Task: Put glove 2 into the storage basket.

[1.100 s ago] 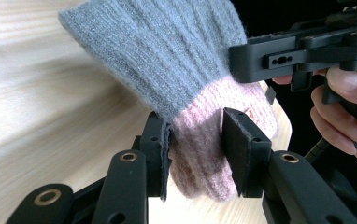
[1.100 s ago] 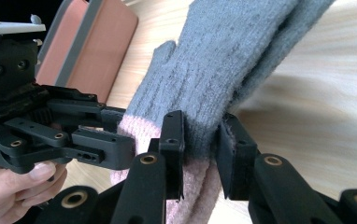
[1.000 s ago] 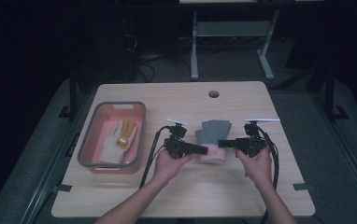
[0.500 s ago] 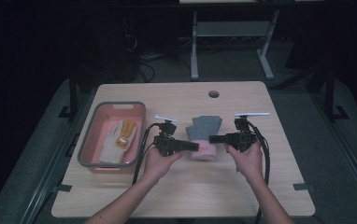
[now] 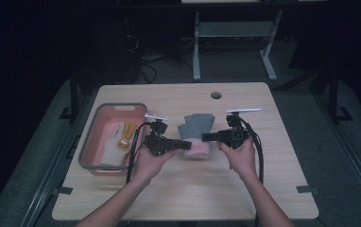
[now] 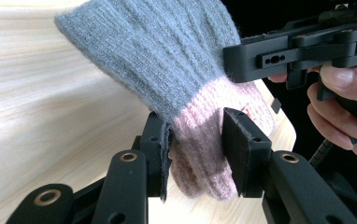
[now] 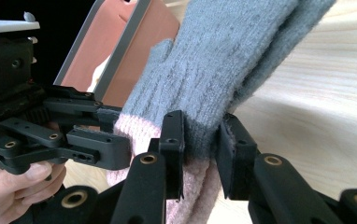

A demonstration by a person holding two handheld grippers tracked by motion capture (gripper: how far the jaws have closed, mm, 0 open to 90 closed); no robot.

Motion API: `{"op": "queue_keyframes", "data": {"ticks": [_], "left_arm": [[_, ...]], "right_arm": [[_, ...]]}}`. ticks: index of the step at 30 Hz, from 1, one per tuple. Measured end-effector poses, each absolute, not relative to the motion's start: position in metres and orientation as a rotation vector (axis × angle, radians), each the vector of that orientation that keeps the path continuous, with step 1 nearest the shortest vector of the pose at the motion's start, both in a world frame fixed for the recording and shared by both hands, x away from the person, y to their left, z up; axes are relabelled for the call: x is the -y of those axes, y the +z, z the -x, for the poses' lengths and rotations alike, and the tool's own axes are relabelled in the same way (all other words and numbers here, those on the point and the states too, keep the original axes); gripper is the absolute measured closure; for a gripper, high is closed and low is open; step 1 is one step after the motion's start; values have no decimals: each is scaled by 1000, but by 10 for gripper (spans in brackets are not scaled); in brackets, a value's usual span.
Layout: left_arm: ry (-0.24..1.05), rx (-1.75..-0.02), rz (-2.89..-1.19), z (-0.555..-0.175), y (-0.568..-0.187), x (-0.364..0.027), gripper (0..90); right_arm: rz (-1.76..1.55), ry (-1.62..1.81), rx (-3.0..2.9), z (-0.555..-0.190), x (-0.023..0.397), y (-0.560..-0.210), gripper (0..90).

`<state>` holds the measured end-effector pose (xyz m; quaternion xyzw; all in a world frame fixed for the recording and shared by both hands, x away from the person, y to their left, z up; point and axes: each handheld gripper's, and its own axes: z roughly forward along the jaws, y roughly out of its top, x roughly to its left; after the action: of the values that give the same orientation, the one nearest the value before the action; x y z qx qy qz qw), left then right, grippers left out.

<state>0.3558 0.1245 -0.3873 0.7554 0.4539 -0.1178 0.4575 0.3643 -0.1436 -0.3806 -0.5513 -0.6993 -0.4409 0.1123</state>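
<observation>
A grey knit glove (image 5: 196,125) with a pink cuff (image 5: 198,150) hangs between my two grippers near the middle of the wooden table (image 5: 273,161). My left gripper (image 5: 186,144) comes in from the left. In the left gripper view the left gripper (image 6: 200,156) is shut on the pink cuff (image 6: 200,140), with the grey part (image 6: 158,60) above. My right gripper (image 5: 207,137) comes in from the right. In the right gripper view the right gripper (image 7: 202,149) is shut on the glove (image 7: 228,51) where grey meets pink. Each view shows the other gripper close by (image 6: 298,53) (image 7: 97,149).
A pink tray with a grey rim (image 5: 86,152) stands at the left of the table and holds a pale glove with yellow parts (image 5: 117,139). A round cable hole (image 5: 216,95) lies near the far edge. Desk legs and cables stand beyond the table.
Both hands have moved to the left and slightly away from the person, carrying the glove between them toward the tray. Both grips look the same.
</observation>
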Motion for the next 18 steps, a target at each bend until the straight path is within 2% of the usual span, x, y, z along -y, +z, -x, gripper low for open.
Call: {"op": "queue_keyframes", "data": {"ticks": [18], "left_arm": [[-249, -1136, -1836, -358, -372, -160, 625]], "right_arm": [[1549, -1308, 2082, -378, 109, -366, 732]]}}
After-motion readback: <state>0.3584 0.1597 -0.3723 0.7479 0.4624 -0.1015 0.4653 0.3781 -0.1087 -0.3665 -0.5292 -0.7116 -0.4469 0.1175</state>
